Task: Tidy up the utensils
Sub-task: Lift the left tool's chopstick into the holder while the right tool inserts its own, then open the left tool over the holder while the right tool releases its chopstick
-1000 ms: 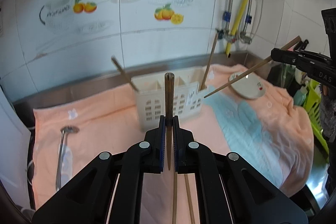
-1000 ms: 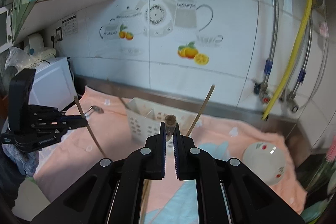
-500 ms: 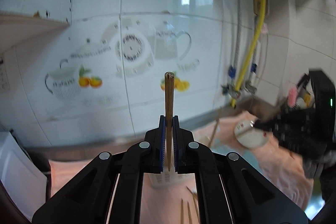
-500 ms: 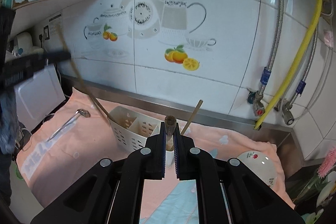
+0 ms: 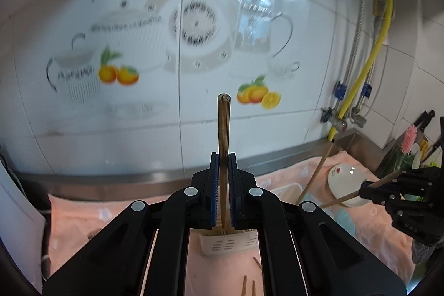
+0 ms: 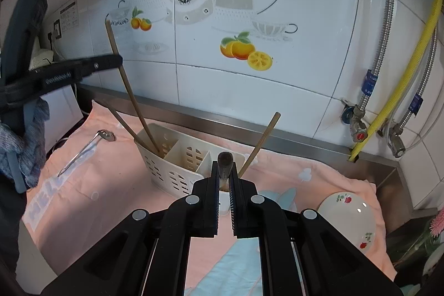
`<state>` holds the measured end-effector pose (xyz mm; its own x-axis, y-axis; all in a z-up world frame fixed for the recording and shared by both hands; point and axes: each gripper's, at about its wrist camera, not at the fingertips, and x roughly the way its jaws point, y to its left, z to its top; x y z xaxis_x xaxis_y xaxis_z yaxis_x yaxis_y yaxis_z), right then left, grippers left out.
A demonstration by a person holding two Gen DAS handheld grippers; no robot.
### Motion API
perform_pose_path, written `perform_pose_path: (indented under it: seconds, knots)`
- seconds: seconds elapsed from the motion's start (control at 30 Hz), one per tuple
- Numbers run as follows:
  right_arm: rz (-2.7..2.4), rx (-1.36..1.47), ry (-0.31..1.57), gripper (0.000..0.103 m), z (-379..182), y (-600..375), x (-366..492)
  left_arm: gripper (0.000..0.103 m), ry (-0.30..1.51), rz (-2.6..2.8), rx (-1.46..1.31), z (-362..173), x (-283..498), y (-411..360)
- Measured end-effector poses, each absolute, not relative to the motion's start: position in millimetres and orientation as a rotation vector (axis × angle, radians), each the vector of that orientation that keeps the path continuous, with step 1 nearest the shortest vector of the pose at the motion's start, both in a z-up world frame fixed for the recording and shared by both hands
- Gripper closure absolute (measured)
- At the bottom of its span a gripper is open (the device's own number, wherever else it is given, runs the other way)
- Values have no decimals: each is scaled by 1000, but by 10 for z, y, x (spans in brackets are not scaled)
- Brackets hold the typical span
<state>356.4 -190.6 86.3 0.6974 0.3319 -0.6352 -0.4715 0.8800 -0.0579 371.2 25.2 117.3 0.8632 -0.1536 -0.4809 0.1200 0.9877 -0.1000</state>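
The left gripper (image 6: 118,61) is clamped on a chopstick (image 6: 130,90) whose tip already sits down in the left-end slot of the white caddy (image 6: 177,171) – long axis steep, tilted – while the right gripper (image 6: 224,179) pinches its own chopstick (image 6: 224,159) just over the right-hand end, so it's the closer one there.

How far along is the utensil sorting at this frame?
Partly done. Two chopsticks already lean in the caddy, one at its left end, one at its right. In hand: the left gripper is lowering a chopstick into the left compartment, and the right gripper is shut on another. Left: the spoon and loose chopsticks on the towel.
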Motion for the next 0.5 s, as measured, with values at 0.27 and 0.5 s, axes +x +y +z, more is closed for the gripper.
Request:
perform_pose_path:
  seconds: [0.27, 0.5]
  knots:
    - [449, -225, 690, 97, 747, -1853, 3664, 98, 583, -151, -78, 933, 3811, 258]
    - [442, -223, 710, 97, 640, -1823, 3723, 97, 636, -153, -79, 752, 3883, 253]
